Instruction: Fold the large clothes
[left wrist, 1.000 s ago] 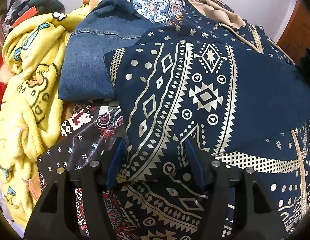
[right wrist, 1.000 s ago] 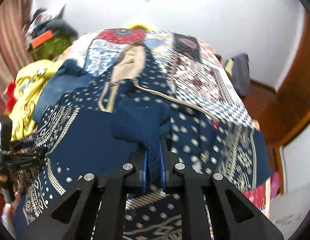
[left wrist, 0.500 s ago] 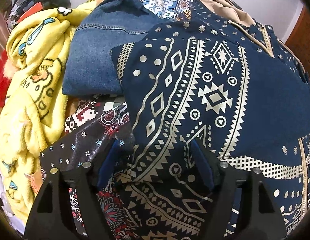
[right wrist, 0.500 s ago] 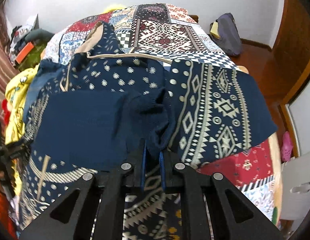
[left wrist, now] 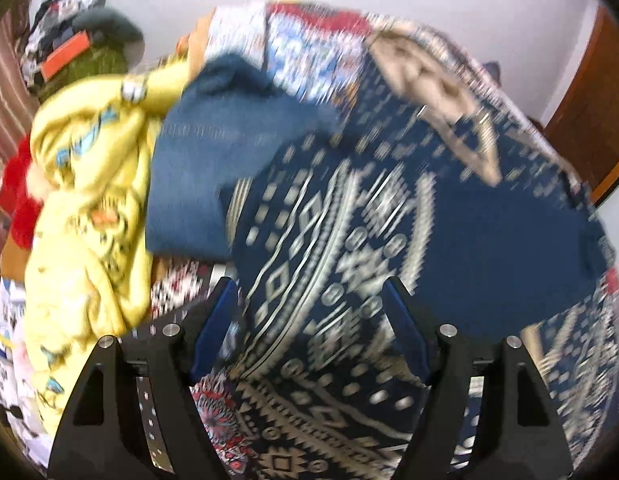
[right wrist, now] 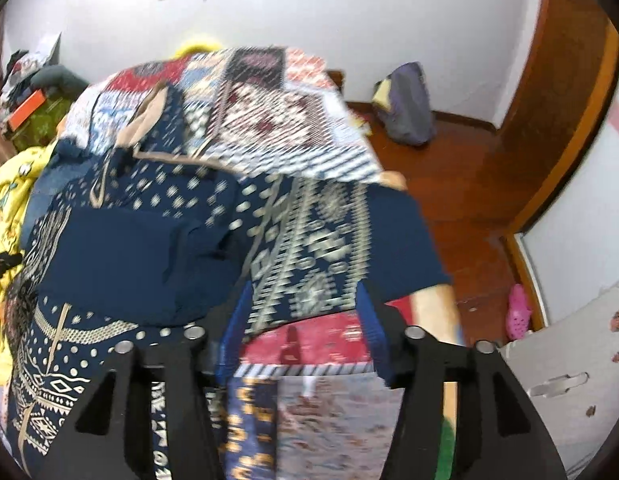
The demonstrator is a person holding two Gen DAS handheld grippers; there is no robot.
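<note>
One bed (right wrist: 293,128), patchwork cover, filling both views. Spread across it, one navy garment (left wrist: 349,248) with cream geometric print, sleeves laid inward over the chest, long axis running away from both tools toward the hood (right wrist: 149,120) at the far end. Off to its left, one folded pair of jeans (left wrist: 197,168), then one yellow fleece (left wrist: 81,216) heaped at the bed edge. Right sleeve (right wrist: 333,240) lying just ahead of the right gripper (right wrist: 297,320), nearer that hand than the other. Right jaws opening, nothing pinched, cloth visible beyond them only. Left gripper (left wrist: 309,308) spread wide above the left sleeve panel, empty. Probably next: hem end, nearest both tools, to be brought up toward the hood.
</note>
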